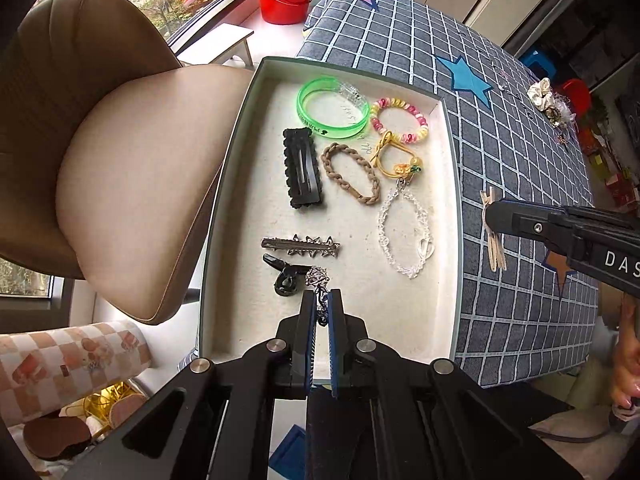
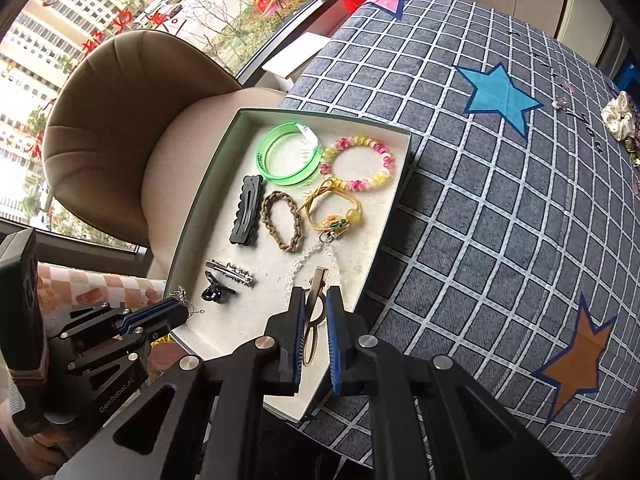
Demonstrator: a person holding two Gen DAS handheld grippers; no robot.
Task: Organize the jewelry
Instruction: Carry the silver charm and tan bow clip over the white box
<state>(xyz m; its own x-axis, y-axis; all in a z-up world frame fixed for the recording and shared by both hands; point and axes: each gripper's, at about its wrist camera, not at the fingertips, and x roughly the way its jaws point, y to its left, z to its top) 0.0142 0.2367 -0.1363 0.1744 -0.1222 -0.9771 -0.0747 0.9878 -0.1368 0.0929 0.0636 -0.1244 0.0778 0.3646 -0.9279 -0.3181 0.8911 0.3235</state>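
A shallow white tray (image 1: 448, 184) on the checked tablecloth holds a green bangle (image 1: 320, 120), a pink-yellow bead bracelet (image 1: 400, 120), a black snap clip (image 1: 302, 170), a braided brown hair tie (image 1: 352, 174), a yellow cord bracelet (image 1: 394, 160), a clear crystal bracelet (image 1: 404, 236), a silver star clip (image 1: 304, 246) and a small black claw clip (image 1: 286, 278). My left gripper (image 1: 322, 294) is shut on a silver chain pendant (image 1: 317, 277) over the tray's near end. Over the tray's near right corner, my right gripper (image 2: 316, 290) is shut on a slim bronze hair clip (image 2: 310, 328).
A tan padded chair (image 1: 132, 184) stands against the tray's left side. A red bucket (image 1: 284, 0) sits by the window. A cream scrunchie (image 2: 618, 118) and more small jewelry lie at the cloth's far right. A person's hand (image 1: 628, 364) shows at the right edge.
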